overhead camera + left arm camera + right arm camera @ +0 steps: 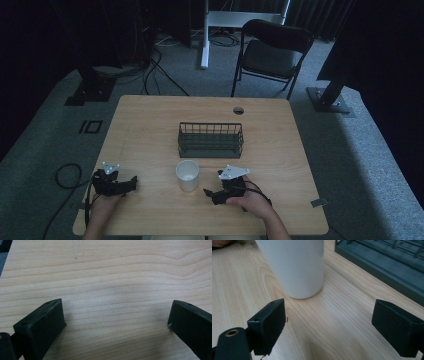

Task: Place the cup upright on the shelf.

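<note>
White cup [187, 175]: upright on tabletop [150, 125], before wire basket [210, 139]. My right tool [329, 320]: released, near cup. My left tool [116, 317]: released, over bare wood.

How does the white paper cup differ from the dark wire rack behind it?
The white paper cup is round, pale and solid-walled; the dark wire rack is long, boxy and open-barred. The cup stands nearer the right gripper, the rack farther back. Both rest upright on the wooden table.
</note>
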